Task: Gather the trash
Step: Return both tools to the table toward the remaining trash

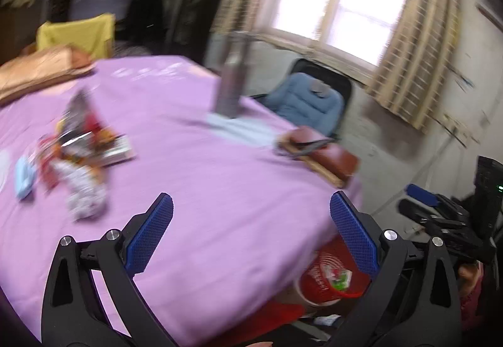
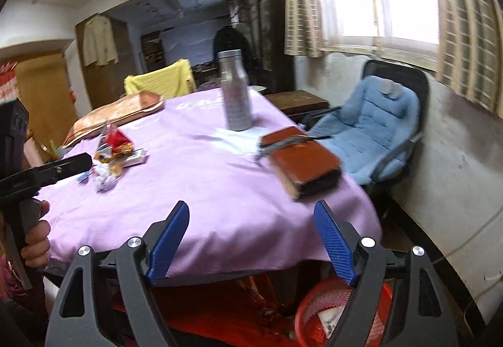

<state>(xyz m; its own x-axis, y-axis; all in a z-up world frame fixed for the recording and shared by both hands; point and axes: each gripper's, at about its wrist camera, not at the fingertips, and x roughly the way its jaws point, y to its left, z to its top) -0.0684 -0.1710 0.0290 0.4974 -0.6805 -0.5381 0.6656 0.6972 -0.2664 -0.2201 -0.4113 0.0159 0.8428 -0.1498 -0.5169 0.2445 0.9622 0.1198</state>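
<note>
A pile of trash (image 1: 78, 139), mostly shiny snack wrappers, lies on the purple tablecloth (image 1: 204, 190) at the left, with a crumpled paper ball (image 1: 86, 193) at its near side. The right wrist view shows the same pile (image 2: 113, 145) and paper ball (image 2: 105, 179) at the table's left. A red mesh basket (image 1: 333, 278) stands on the floor by the table's near right corner, with a wrapper inside; the right wrist view has the basket (image 2: 339, 309) below its right finger. My left gripper (image 1: 251, 199) is open and empty over the table. My right gripper (image 2: 251, 205) is open and empty at the table's near edge.
A steel bottle (image 2: 235, 92) stands on white paper mid-table. A brown book (image 2: 305, 164) with a dark object on it lies at the right edge. A blue padded chair (image 2: 377, 127) stands under the window. A pillow (image 2: 116, 114) lies at the far left, a light blue item (image 1: 23, 177) beside the pile.
</note>
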